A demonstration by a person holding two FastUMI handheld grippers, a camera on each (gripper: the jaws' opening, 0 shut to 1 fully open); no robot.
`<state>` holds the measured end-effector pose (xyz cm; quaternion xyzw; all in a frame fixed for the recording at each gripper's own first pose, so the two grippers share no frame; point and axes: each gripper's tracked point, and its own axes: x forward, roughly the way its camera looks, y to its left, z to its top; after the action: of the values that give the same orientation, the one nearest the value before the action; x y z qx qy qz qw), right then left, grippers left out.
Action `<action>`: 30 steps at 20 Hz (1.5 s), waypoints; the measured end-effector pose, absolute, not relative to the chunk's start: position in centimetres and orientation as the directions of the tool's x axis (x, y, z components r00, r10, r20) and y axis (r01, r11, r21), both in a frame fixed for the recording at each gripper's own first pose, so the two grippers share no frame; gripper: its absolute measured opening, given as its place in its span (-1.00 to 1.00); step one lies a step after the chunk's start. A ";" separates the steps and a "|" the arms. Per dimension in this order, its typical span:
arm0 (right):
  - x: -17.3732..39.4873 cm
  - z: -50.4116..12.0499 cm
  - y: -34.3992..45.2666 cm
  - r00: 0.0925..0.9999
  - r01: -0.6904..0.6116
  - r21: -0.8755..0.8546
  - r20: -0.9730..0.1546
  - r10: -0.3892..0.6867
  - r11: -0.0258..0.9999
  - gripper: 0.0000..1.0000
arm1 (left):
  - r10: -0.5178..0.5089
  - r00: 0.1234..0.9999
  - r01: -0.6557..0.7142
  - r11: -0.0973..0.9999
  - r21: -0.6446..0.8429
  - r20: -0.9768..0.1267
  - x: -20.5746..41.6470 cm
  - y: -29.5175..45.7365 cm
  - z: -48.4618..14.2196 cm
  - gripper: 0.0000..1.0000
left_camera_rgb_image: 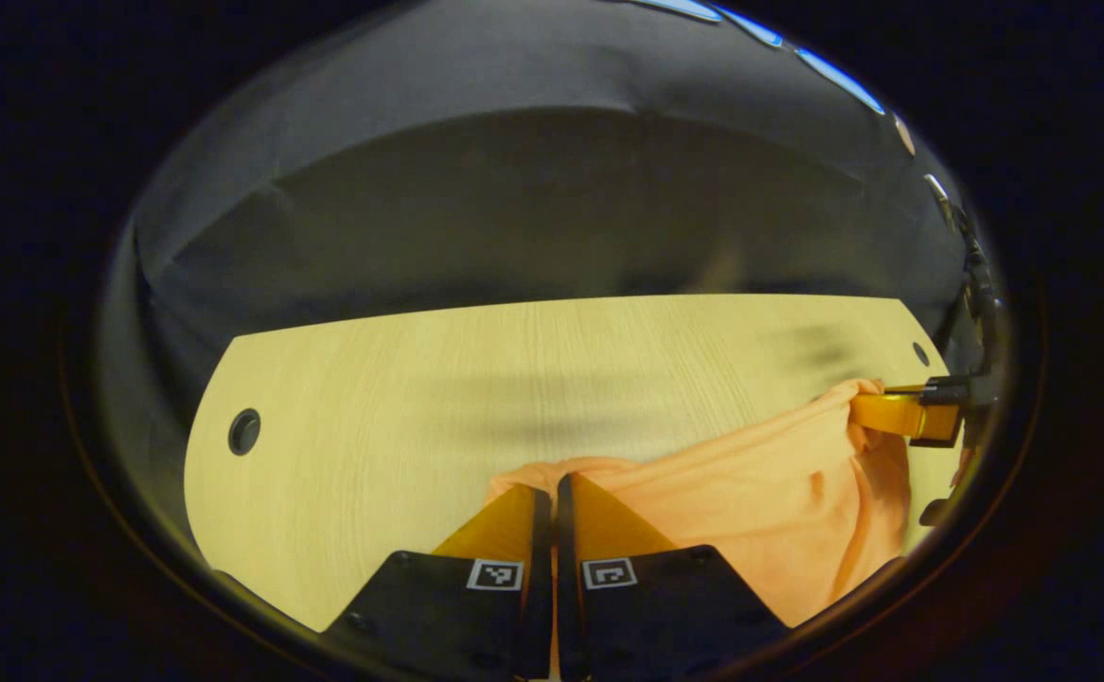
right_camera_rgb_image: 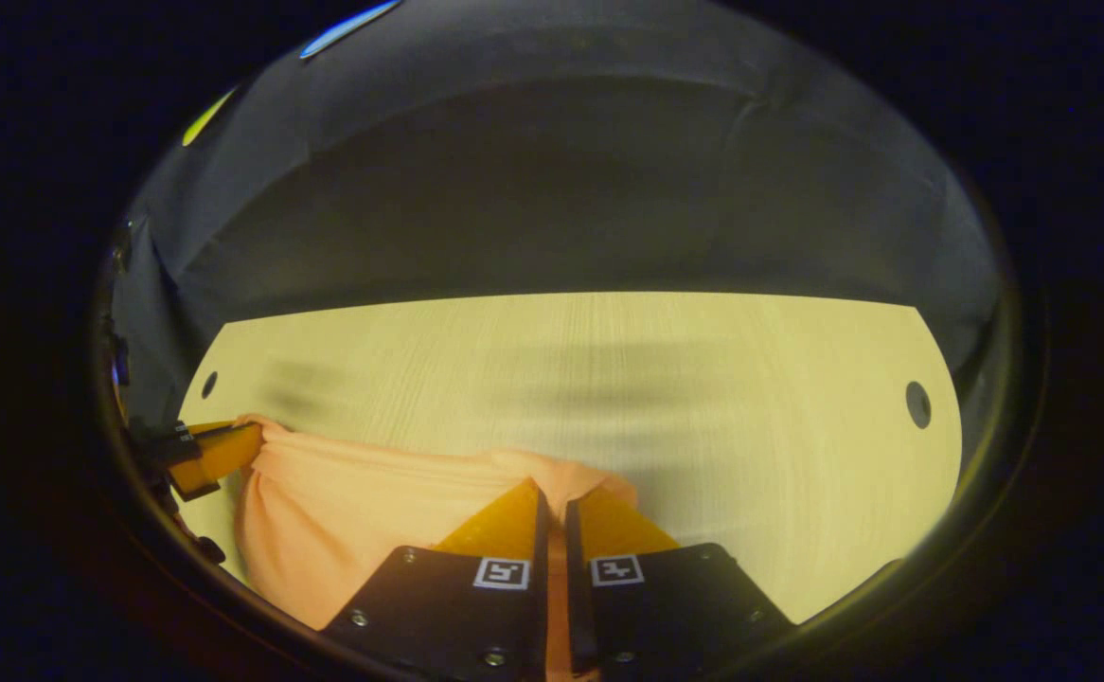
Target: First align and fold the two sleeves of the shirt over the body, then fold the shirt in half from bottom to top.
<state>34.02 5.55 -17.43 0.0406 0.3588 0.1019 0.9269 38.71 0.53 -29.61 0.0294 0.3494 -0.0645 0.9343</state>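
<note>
Left tool (left_camera_rgb_image: 553, 493): its two fingers are seen pressed together on an edge of the shirt (left_camera_rgb_image: 751, 511), so the cloth is pinched between them. The same tool (right_camera_rgb_image: 216, 453) is also seen at the far left of the right gripper view, holding the other end of that edge.

Shirt: an orange garment, held up by one edge between the two tools. In the left gripper view it hangs and bunches to the right, over the near part of the surface (left_camera_rgb_image: 400, 398). In the right gripper view the shirt (right_camera_rgb_image: 353, 511) sags to the left between the tools.

Surface: pale wood, bare on its far half, with a round hole (left_camera_rgb_image: 244, 431) near the left end.

Right tool (right_camera_rgb_image: 553, 497): clenched on the shirt's edge, the cloth caught between both fingers. It is also seen at the right edge of the left gripper view (left_camera_rgb_image: 902, 414), gripping a corner.

Step in hand: judged to be the last fold, bottom to top, with the hem lifted by both tools. Whether the sleeves are already folded cannot be told, as the body is hidden below.

Next move: the held edge should be carried evenly toward the far side, both tools kept level, and laid on the collar end before being let go.

Risk: an uneven carry could leave the fold skewed.
</note>
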 end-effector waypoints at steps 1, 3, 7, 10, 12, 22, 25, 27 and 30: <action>34.1 -17.5 5.7 0.722 -0.164 0.156 -0.654 0.226 0.974 -0.82 | -0.095 0.743 0.141 0.990 0.017 -0.662 38.6 0.9 -29.7 -0.74; 33.9 -16.9 4.9 0.725 -0.166 0.161 -0.649 0.231 0.973 -0.61 | -0.078 0.746 0.131 0.991 0.031 -0.661 38.6 1.1 -29.5 -0.34; 33.4 -15.7 4.0 0.742 -0.157 0.146 -0.635 0.214 0.977 0.29 | -0.092 0.757 0.117 0.993 -0.004 -0.647 37.7 0.9 -27.8 0.36; 32.1 -14.6 3.9 0.751 -0.151 0.156 -0.625 0.216 0.976 0.18 | -0.097 0.761 0.115 0.993 -0.013 -0.642 36.4 1.0 -26.2 0.65; 30.4 -13.5 4.2 0.751 -0.146 0.172 -0.622 0.222 0.974 0.18 | -0.099 0.764 0.116 0.993 -0.014 -0.637 34.7 0.8 -24.6 0.58; 17.2 -8.3 3.1 0.739 -0.153 0.187 -0.630 0.237 0.971 0.18 | -0.112 0.778 0.098 0.994 -0.056 -0.619 21.6 0.6 -17.3 0.89; 12.4 -6.6 2.8 0.745 -0.173 0.186 -0.618 0.252 0.967 0.18 | -0.109 0.797 0.086 0.994 -0.066 -0.594 17.0 0.7 -14.5 0.91; 9.1 -5.7 2.5 0.749 -0.181 0.185 -0.610 0.257 0.966 0.17 | -0.109 0.809 0.087 0.994 -0.066 -0.577 13.8 0.5 -13.1 0.91; 4.5 -4.4 2.5 0.757 -0.180 0.206 -0.595 0.269 0.962 0.18 | -0.109 0.823 0.090 0.994 -0.061 -0.558 8.9 0.3 -11.7 0.86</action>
<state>4.46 2.55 -4.39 0.0682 0.3271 0.1200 0.9349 8.93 0.30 -11.73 -0.0158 0.2932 -0.0522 0.9545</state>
